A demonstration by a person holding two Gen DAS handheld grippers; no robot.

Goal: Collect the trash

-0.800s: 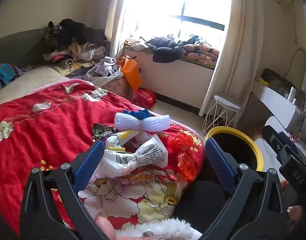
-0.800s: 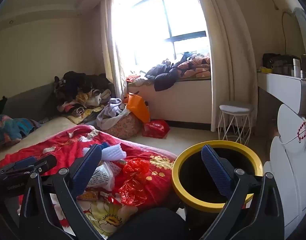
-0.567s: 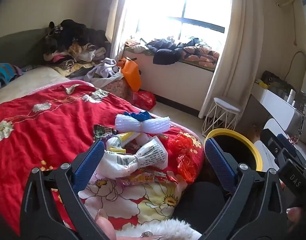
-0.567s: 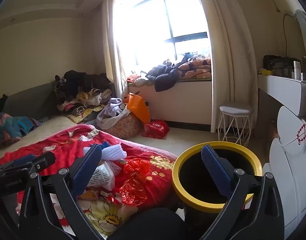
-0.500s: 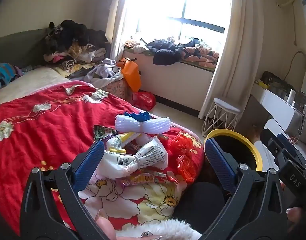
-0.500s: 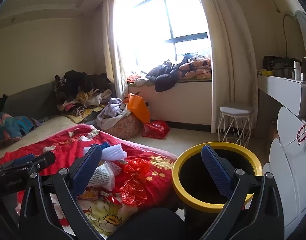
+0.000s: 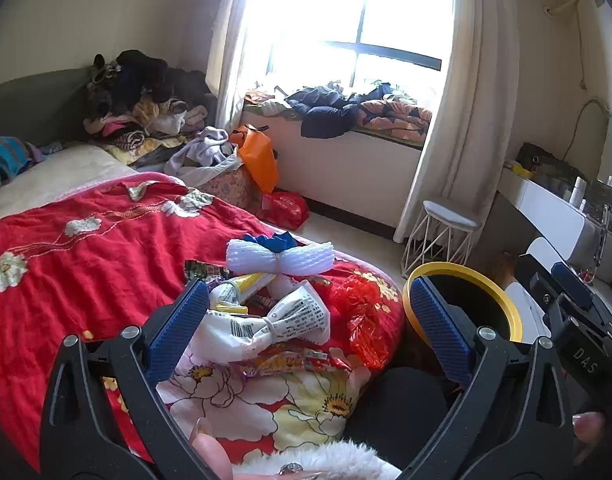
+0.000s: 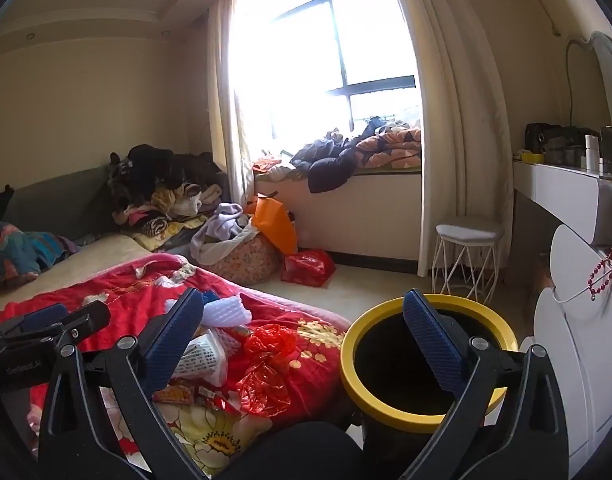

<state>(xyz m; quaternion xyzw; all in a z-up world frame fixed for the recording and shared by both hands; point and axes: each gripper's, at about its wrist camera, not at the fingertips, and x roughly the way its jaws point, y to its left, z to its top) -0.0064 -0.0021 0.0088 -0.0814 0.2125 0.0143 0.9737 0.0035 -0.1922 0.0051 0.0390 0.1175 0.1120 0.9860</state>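
Observation:
Trash lies in a heap on the red floral quilt: a white foam net bundle, a knotted white printed bag, a yellow and white tube, crumpled red plastic and snack wrappers. My left gripper is open and empty, just short of the heap. A black bin with a yellow rim stands beside the bed. My right gripper is open and empty, spanning the bed corner and the bin. The red plastic also shows there.
A white wire stool stands by the curtain. A white vanity is at the right. Clothes piles, an orange bag and a red bag lie beyond the bed. The right gripper's body shows at the left view's right edge.
Almost nothing has changed: both grippers stay open and hover in place, with only a slight drift of the views.

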